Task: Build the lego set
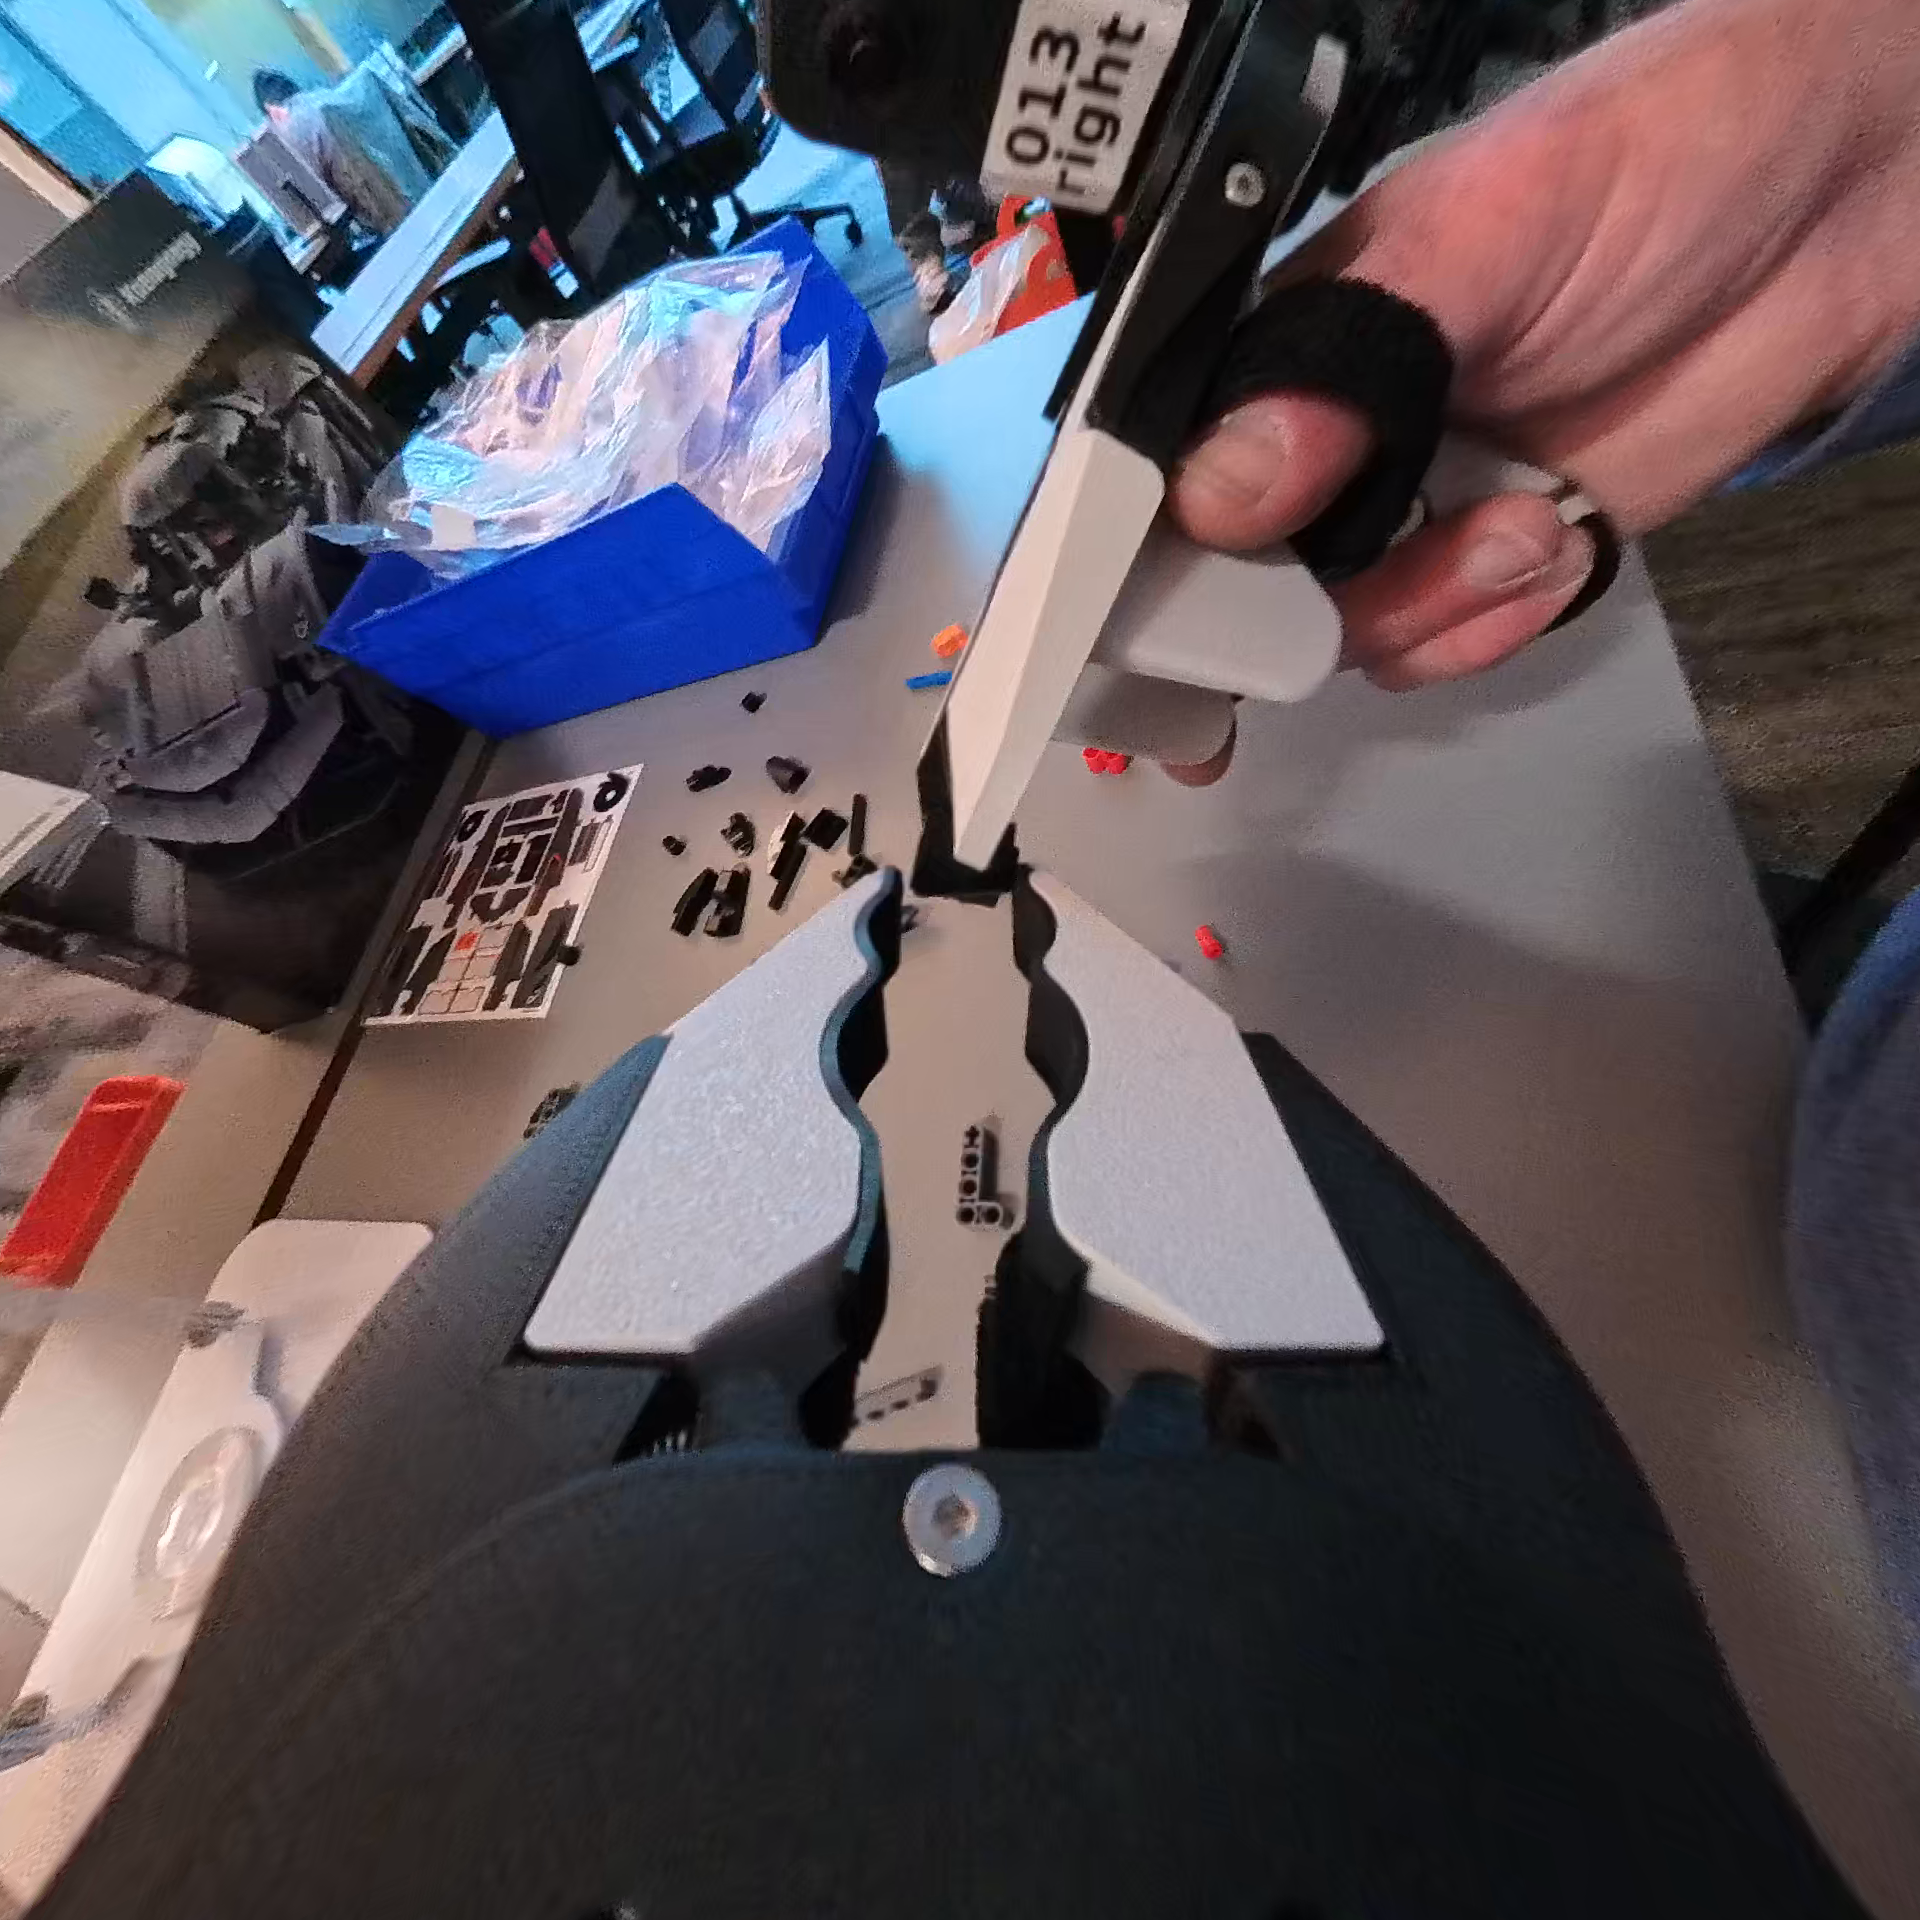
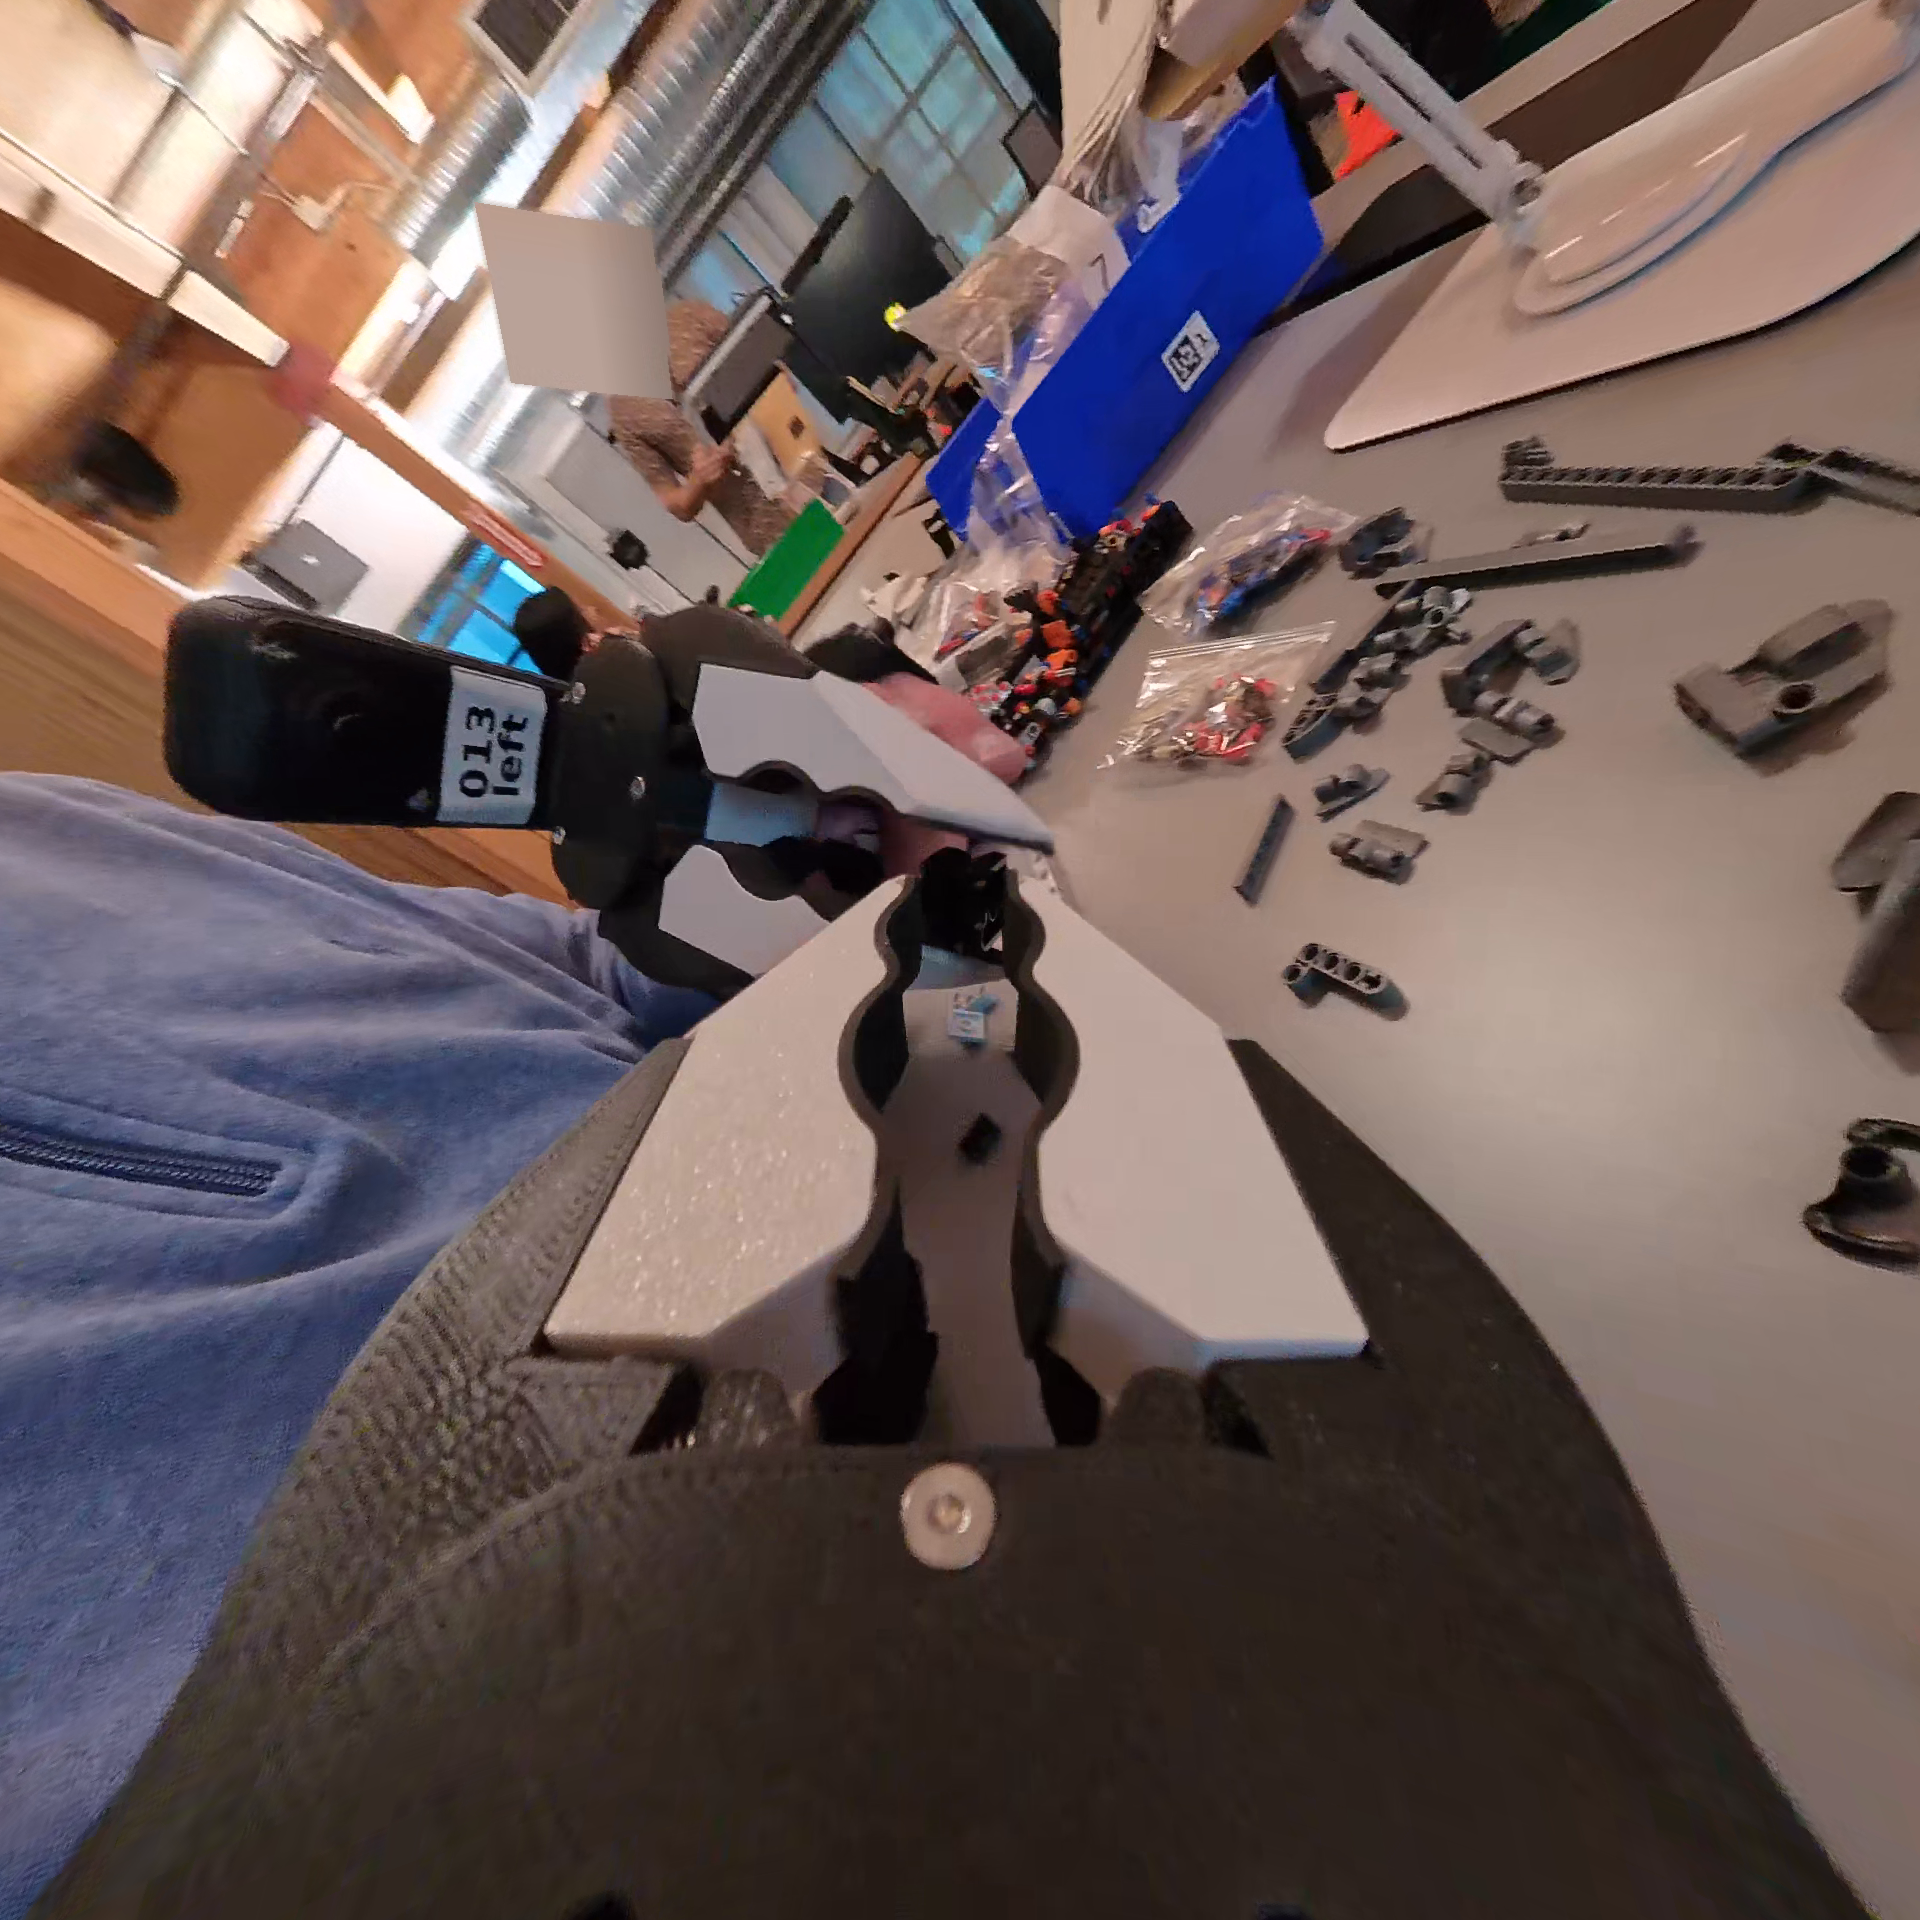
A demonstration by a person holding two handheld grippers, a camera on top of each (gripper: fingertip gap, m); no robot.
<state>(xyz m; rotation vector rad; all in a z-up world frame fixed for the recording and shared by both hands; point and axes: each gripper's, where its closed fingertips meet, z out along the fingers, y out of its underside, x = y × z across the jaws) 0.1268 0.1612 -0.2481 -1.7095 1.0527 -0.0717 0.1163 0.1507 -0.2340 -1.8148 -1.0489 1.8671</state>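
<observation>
The left gripper (image 1: 956,883) and right gripper (image 2: 961,894) meet tip to tip, both clamped on one small black lego piece (image 1: 961,873) held above the grey table (image 1: 1403,935). Loose black parts (image 1: 748,862) lie scattered toward the table's far edge, near a blue bin (image 1: 582,613).

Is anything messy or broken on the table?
Nothing looks broken. It is messy, though: small black pieces lie scattered beside the sticker sheet, a few red bits sit off alone, and clear bags spill over the top of the blue bin. That seems normal for a half-built set.
</observation>
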